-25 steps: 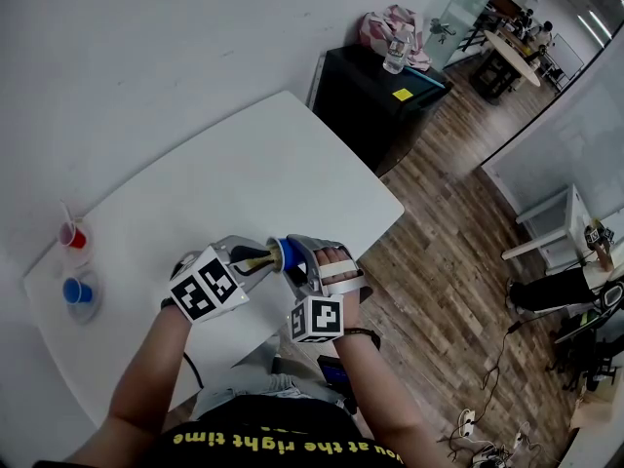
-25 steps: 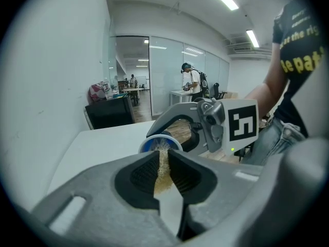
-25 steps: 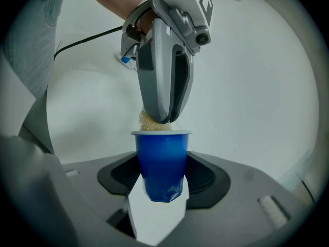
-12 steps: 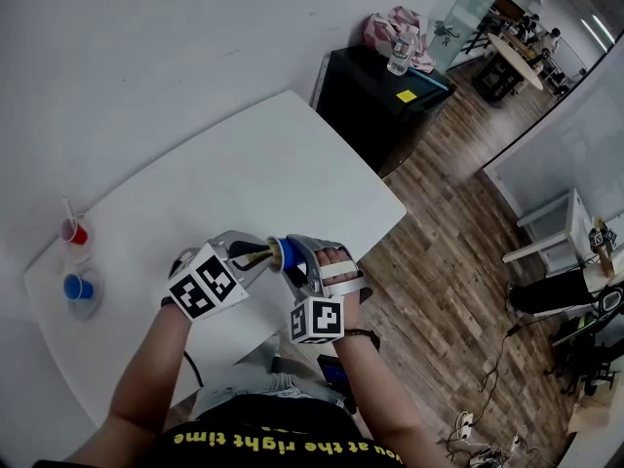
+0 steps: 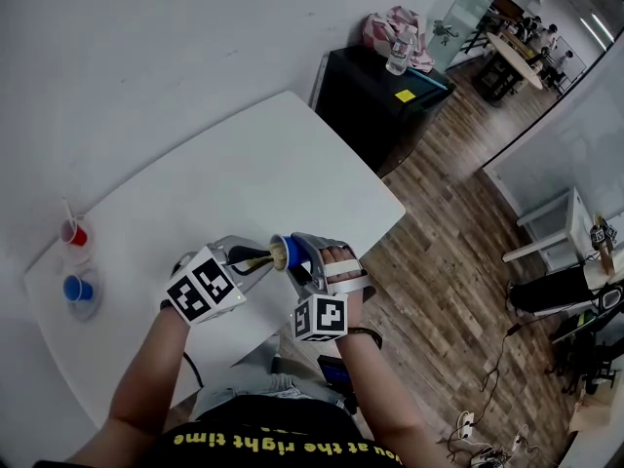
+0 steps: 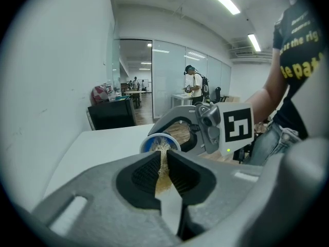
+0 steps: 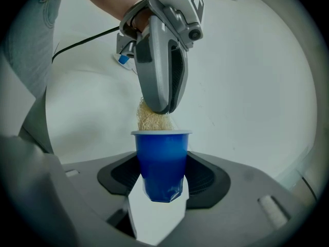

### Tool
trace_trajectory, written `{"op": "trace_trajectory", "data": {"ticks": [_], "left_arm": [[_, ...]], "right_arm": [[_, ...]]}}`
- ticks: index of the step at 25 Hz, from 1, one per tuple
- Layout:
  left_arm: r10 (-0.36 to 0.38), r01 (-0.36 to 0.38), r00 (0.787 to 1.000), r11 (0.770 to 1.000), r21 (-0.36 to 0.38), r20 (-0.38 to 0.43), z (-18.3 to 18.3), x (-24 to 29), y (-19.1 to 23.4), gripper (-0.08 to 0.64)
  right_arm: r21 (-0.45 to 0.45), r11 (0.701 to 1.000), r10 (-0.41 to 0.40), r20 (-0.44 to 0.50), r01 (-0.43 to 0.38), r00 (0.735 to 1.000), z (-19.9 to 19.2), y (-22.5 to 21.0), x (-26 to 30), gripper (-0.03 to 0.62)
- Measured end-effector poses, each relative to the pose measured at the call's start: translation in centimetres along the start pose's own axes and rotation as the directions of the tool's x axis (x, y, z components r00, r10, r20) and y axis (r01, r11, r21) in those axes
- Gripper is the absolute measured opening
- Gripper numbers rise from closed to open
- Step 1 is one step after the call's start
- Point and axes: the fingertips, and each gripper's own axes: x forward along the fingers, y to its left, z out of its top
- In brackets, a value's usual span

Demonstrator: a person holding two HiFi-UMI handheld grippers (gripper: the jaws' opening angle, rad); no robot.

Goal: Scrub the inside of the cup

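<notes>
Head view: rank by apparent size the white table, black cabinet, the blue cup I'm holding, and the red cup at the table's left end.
1. white table
2. black cabinet
3. held blue cup and red cup: about alike; held one partly hidden, so unranked.

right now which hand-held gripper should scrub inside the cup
Left. The left hand-held gripper, whose jaws have just been closing on the scrubber, holds it at the mouth of the blue cup. The right hand-held gripper grips the cup, so it should steady it.
</notes>
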Motion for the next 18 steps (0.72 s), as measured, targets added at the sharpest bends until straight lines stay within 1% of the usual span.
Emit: {"op": "trace_trajectory", "data": {"ticks": [5,9,11,15,18], "left_arm": [[0.012,-0.012,1.0,1.0,-0.006,0.016,0.6,-0.6,0.2,0.034],[0.065,-0.065,0.998,0.998,-0.01,0.015,0.5,-0.8,1.0,0.034],[0.077,-0.077,0.997,0.997,-0.011,0.006,0.3,-0.8,1.2,0.034],[0.051,-0.052,0.999,0.999,-0.009,-0.017,0.0,-0.6,0.8,0.034],[0.022,-0.022,1.0,1.0,-0.019,-0.016,-0.1,-0.8,0.2,0.034]], "right_arm": [[0.011,1.0,0.005,0.006,-0.005,1.0,0.0,0.2,-0.1,0.267],[0.021,1.0,0.006,0.013,-0.006,1.0,0.3,0.2,-0.4,0.267],[0.017,1.0,0.003,0.017,-0.003,1.0,0.4,0.1,-0.5,0.267],[0.013,1.0,-0.002,0.016,0.002,1.0,0.2,-0.2,-0.6,0.267],[0.02,1.0,-0.003,0.011,0.003,1.0,-0.2,-0.3,-0.7,0.267]]}}
